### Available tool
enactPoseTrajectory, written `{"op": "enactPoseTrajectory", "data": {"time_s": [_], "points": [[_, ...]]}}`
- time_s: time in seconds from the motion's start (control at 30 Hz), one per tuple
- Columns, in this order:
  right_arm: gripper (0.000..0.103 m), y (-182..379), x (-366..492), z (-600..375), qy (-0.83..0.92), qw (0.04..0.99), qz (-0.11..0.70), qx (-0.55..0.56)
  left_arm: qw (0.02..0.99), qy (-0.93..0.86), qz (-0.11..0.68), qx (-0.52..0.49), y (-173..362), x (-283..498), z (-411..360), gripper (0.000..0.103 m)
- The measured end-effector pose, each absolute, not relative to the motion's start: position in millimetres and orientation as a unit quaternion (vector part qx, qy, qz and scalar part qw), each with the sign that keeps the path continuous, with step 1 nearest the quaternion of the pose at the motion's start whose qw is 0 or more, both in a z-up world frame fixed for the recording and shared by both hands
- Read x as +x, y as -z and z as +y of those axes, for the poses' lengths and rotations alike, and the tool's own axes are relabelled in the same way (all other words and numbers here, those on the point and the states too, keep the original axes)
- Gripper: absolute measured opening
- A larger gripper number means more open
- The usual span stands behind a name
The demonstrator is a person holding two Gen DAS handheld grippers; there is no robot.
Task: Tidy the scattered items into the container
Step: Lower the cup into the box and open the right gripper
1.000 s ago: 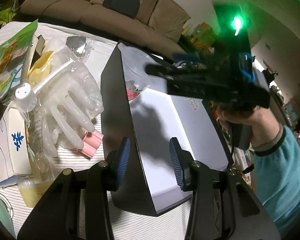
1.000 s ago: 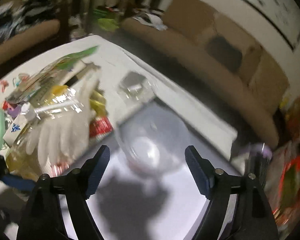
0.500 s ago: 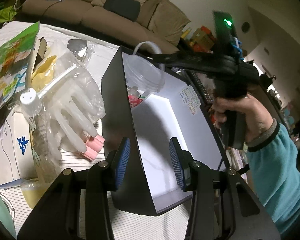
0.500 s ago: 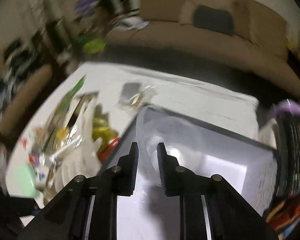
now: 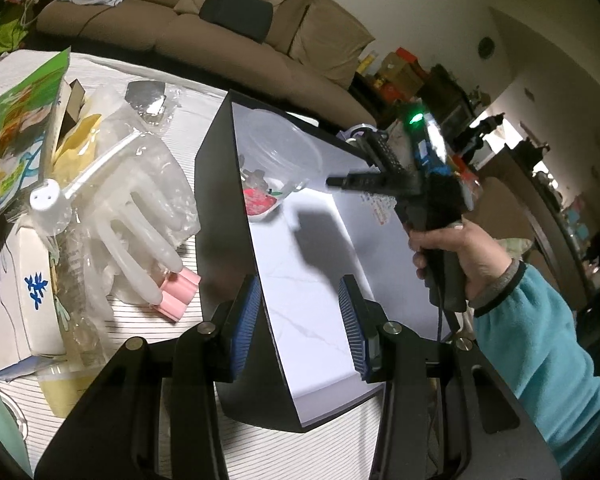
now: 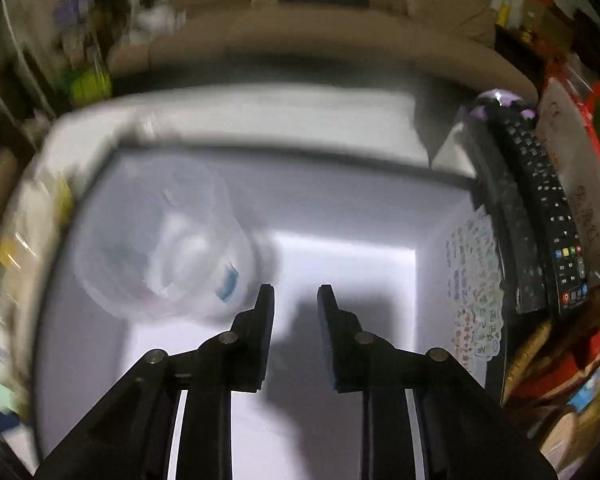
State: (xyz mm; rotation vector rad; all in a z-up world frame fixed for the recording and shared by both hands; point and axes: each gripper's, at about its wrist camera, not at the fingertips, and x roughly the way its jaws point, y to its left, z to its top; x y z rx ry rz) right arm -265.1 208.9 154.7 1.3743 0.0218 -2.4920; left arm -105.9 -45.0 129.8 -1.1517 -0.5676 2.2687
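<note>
Right now the left tongs [image 5: 298,312] straddle the near left wall of the container [image 5: 224,208], part-open, one pad on either side of the wall, and I cannot tell whether they pinch it. If they do not, any knock could slide the box along the desk [image 5: 172,348].

Beyond and to their right, the right tongs [image 6: 294,312] hang over the container floor with nothing between them, the gap narrow and widening. Just left of their tips, the clear plastic cup [image 6: 160,240] leans in the far left corner. The blurred view suggests a fast sweep, probably close enough to clip the cup's rim and tip it out.

Left of the left tongs, outside the box, the bagged gloves [image 5: 140,208] and tissue pack [image 5: 16,300] wait.

A second ago the right tongs gaped wide above the cup; they then snapped nearly closed, and have since swung rightward, off the cup.
</note>
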Motion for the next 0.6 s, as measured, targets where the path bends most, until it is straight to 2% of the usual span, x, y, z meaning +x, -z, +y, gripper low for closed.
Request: {"op": "enactPoseTrajectory", "data": {"time_s": [0.07, 0.1, 0.13, 0.23, 0.3, 0.37, 0.4, 0.5, 0.6], "points": [[0.076, -165.8, -262.9, 215.0, 0.866, 0.166, -0.06, 0.468, 0.264, -0.839, -0.213, -0.425, -129.8, -105.3, -47.2, 0.038], [0.084, -168.6, -263.9, 214.8, 0.86, 0.172, -0.088, 0.472, 0.264, -0.839, -0.215, -0.425, -129.7, -105.8, -48.2, 0.038], [0.088, -169.9, -266.3, 212.8, 0.853, 0.18, -0.108, 0.477, 0.264, -0.839, -0.216, -0.424, -129.5, -105.6, -48.9, 0.038], [0.088, -165.4, -274.2, 195.7, 0.844, 0.184, -0.101, 0.494, 0.265, -0.839, -0.213, -0.424, -129.9, -104.4, -47.8, 0.038], [0.084, -156.1, -280.8, 182.2, 0.833, 0.189, -0.088, 0.512, 0.266, -0.84, -0.209, -0.424, -131.0, -102.5, -46.9, 0.038], [0.066, -147.9, -287.2, 173.7, 0.823, 0.213, -0.09, 0.519, 0.268, -0.841, -0.207, -0.423, -132.2, -101.2, -47.2, 0.038], [0.064, -145.9, -287.9, 168.7, 0.821, 0.226, -0.083, 0.517, 0.268, -0.841, -0.207, -0.422, -132.8, -101.0, -48.0, 0.038], [0.065, -145.6, -294.3, 159.7, 0.822, 0.249, -0.06, 0.509, 0.271, -0.84, -0.208, -0.421, -132.8, -99.6, -50.4, 0.038], [0.067, -139.2, -307.1, 164.4, 0.802, 0.273, -0.072, 0.526, 0.271, -0.84, -0.203, -0.423, -131.7, -99.4, -51.7, 0.038]]}}
